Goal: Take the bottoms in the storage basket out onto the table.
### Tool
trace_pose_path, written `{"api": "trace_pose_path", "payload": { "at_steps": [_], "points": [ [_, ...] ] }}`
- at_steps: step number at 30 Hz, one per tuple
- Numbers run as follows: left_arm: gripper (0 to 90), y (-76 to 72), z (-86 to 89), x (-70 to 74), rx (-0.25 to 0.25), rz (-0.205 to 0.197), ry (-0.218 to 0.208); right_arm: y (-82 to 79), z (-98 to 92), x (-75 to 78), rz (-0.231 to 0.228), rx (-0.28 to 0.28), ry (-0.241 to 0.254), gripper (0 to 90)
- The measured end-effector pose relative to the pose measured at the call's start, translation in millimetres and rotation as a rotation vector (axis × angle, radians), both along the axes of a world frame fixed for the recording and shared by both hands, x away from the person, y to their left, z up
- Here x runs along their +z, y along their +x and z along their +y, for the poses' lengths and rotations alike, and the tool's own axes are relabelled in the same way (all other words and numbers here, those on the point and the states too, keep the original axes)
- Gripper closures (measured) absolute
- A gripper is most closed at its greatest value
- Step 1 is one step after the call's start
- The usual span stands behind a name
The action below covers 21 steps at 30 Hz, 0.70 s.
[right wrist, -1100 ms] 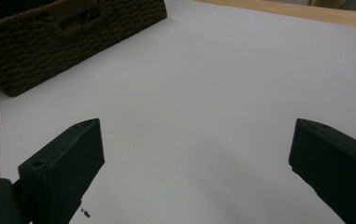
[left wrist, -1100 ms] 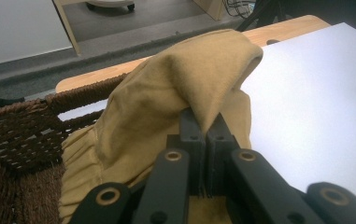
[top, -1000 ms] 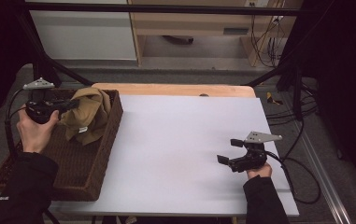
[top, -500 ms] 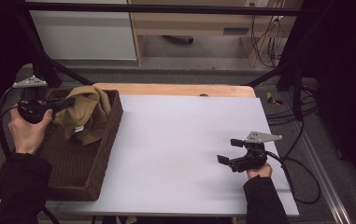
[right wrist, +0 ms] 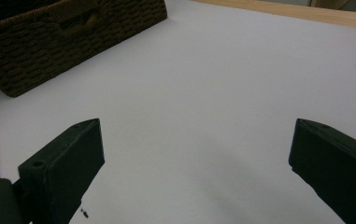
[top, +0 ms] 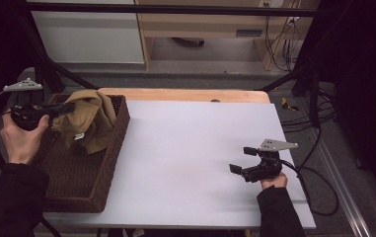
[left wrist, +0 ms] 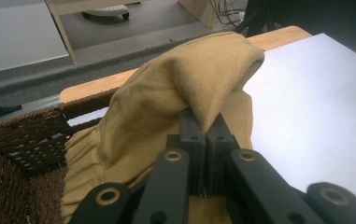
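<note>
A tan cloth (top: 89, 123) hangs out of a dark wicker basket (top: 84, 182) at the table's left side. My left gripper (top: 67, 107) is shut on a fold of that cloth (left wrist: 185, 88) and holds it lifted above the basket (left wrist: 21, 149). The black jaws meet with the fabric pinched between them. My right gripper (top: 240, 159) rests low over the white table (top: 185, 148) at the right, jaws wide apart with nothing between them (right wrist: 194, 154). The basket's corner (right wrist: 68, 32) shows far off in the right gripper view.
A wooden strip (top: 185, 95) runs along the table's far edge. Cables (top: 314, 168) trail off the right side onto the floor. A pale cabinet (top: 87, 34) and a low wooden shelf (top: 215, 24) stand beyond the table.
My left gripper has drawn slightly back to the left and up with the cloth, pulling more of it clear of the basket. The right gripper has stayed still.
</note>
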<state>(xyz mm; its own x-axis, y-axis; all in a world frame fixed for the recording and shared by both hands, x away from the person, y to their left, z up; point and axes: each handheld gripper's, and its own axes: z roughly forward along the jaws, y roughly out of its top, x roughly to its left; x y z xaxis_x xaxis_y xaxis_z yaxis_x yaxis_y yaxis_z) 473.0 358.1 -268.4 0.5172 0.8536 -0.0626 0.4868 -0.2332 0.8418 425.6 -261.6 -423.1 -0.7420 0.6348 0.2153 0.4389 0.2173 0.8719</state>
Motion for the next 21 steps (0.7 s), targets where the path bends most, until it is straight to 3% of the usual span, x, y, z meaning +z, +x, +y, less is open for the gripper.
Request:
{"api": "trace_pose_path", "payload": {
  "at_steps": [21],
  "points": [
    [88.0, -13.1, 11.2, 17.7, -0.010, -0.033, -0.029, 0.2, 0.0, -0.1, 0.000, 0.000, -0.002, 3.9]
  ]
}}
